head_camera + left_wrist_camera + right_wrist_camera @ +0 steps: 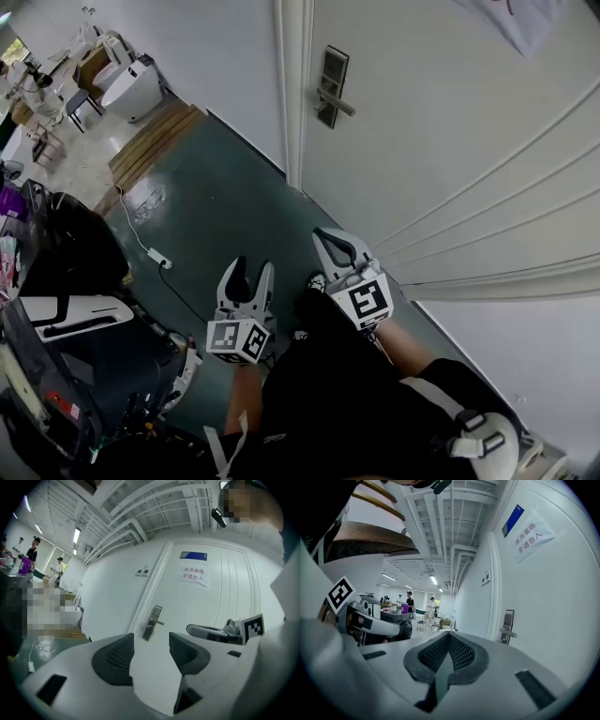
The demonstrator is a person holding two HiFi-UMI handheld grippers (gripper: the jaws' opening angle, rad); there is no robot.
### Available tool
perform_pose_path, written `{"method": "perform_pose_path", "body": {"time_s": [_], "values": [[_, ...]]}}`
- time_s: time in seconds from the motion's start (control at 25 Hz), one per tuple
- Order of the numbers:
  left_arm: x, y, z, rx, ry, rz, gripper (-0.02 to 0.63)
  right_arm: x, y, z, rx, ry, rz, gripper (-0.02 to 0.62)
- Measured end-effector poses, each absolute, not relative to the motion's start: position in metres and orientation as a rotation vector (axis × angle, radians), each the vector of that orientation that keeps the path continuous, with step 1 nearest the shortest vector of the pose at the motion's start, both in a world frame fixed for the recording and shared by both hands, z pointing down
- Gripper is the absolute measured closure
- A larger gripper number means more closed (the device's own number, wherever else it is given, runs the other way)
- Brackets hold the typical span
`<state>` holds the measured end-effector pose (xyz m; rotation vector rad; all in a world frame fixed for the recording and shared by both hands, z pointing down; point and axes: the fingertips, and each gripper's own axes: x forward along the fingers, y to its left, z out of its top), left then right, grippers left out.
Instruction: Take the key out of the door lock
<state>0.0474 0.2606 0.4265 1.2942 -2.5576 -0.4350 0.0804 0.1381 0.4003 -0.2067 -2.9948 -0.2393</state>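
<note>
The metal lock plate with lever handle (330,86) is on the white door (450,141), far ahead of both grippers. A key is too small to make out in any view. My left gripper (249,274) is held low over the green floor, open and empty. In the left gripper view the lock plate (153,622) shows beyond the gap of the left gripper (151,646). My right gripper (328,239) is nearer the door and shut on nothing. In the right gripper view the right gripper (448,641) has its pads touching, with the lock plate (507,626) off to the right.
A white power strip with its cable (157,258) lies on the green floor (225,197). Black bags and equipment (66,253) crowd the left. Wooden boards (155,141) lie by the wall. A paper sign (193,575) hangs on the door. People stand far back.
</note>
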Motion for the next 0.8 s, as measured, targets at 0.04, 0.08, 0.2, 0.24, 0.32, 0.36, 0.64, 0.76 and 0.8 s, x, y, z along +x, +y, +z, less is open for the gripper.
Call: {"method": "perform_pose_path", "body": {"time_s": [0.04,0.08,0.2,0.24,0.32,0.36,0.64,0.76,0.8], "values": [[0.038,0.254,0.427,1.306,-2.546,-0.458,0.382,0.072,0.132,0.401,-0.195,-2.996,-0.229,0.588],[0.027,0.246,0.425,1.317,-2.538,-0.48,0.382,0.063,0.124,0.4,-0.185,-3.001,-0.222,0.588],[-0.004,0.213,0.421,1.362,-2.506,-0.488,0.383,0.034,0.096,0.396,-0.147,-3.021,-0.216,0.588],[-0.012,0.2,0.421,1.381,-2.489,-0.479,0.383,0.026,0.087,0.395,-0.133,-3.023,-0.212,0.588],[-0.027,0.177,0.423,1.409,-2.454,-0.471,0.383,0.011,0.069,0.397,-0.111,-3.017,-0.207,0.588],[-0.035,0.166,0.425,1.418,-2.438,-0.475,0.383,0.004,0.061,0.398,-0.102,-3.012,-0.204,0.588],[-0.076,0.086,0.436,1.483,-2.29,-0.559,0.383,-0.028,0.007,0.402,-0.046,-2.994,-0.13,0.588],[-0.089,0.058,0.437,1.486,-2.245,-0.596,0.383,-0.035,-0.014,0.404,-0.015,-2.992,-0.08,0.588],[-0.093,0.049,0.437,1.487,-2.235,-0.605,0.383,-0.038,-0.022,0.404,-0.004,-2.992,-0.067,0.588]]}}
